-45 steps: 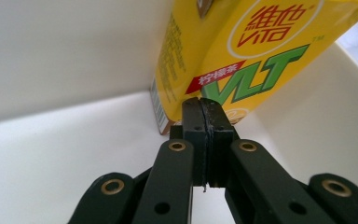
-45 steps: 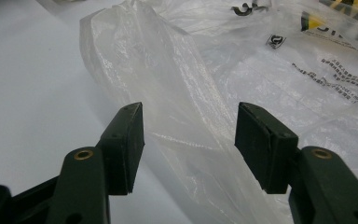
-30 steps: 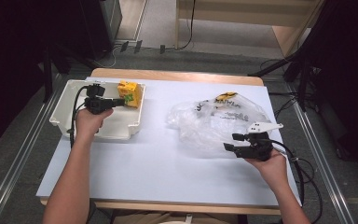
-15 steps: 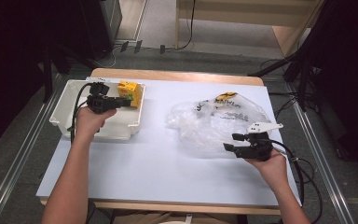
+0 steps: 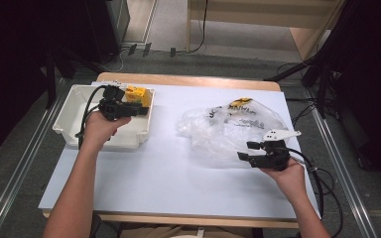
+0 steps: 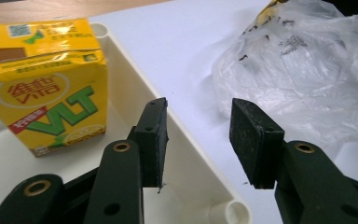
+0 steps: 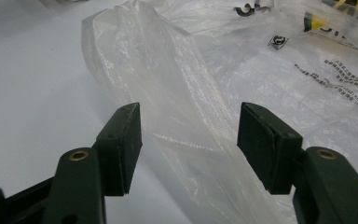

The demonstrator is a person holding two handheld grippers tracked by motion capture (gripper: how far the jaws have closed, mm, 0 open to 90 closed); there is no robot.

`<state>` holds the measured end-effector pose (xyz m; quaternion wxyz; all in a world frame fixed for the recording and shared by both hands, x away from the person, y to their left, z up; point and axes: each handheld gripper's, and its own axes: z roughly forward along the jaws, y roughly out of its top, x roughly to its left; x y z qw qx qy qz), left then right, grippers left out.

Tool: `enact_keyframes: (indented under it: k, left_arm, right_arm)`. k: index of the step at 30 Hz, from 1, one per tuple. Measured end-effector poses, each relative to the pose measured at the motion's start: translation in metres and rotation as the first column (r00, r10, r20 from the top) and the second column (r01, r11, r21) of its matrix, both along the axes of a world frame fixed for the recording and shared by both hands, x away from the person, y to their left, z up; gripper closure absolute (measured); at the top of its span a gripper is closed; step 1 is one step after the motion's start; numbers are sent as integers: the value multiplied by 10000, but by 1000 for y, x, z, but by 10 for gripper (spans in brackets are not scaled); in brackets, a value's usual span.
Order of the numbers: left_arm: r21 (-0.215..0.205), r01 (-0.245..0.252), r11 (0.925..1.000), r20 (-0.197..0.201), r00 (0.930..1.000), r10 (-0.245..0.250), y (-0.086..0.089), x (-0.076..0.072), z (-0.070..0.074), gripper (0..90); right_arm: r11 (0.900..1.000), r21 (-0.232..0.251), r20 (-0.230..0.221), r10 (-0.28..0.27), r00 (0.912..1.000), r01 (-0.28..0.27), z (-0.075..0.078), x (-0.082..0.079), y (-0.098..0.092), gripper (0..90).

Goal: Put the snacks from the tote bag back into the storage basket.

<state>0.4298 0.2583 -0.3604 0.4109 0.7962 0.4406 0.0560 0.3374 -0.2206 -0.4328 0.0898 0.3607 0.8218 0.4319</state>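
A yellow drink carton [image 5: 138, 95] stands at the far right corner of a white tray [image 5: 74, 111] on the left of the table. My left gripper [image 5: 141, 110] hovers over the tray's right side, just in front of the carton [image 6: 46, 88]. It is open [image 6: 198, 126] with nothing between its jaws, and the tray's rim [image 6: 121, 60] runs below them. A crumpled clear plastic bag [image 5: 228, 126] lies on the right half of the table. My right gripper [image 5: 245, 150] is at its near edge, open [image 7: 189, 135], with a fold of the bag [image 7: 223, 70] lying between the jaws.
A white sheet [image 5: 154, 173] covers the table, with a wooden strip [image 5: 188, 81] along the far edge. Cables [image 5: 322, 183] trail off the right side from my right gripper. The bag [image 6: 307, 70] lies beyond the tray in the left gripper view.
My left gripper has shifted only slightly over the tray. The right gripper and the bag have stayed put.
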Motion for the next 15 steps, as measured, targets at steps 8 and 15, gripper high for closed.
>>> enact_keyframes:
  k: [8, 15]
  left_arm:
    - [-37, 389, 9992, 86, 9992, -389, -16, -8, 8, 523]
    - [-158, 709, 9974, 113, 9974, -707, -28, -15, 12, 475]
  right_arm:
    - [9999, 107, 6, -10, 10000, 10, 0, 2, 0, 406]
    - [9998, 179, 24, 20, 10000, -20, 0, 4, 1, 405]
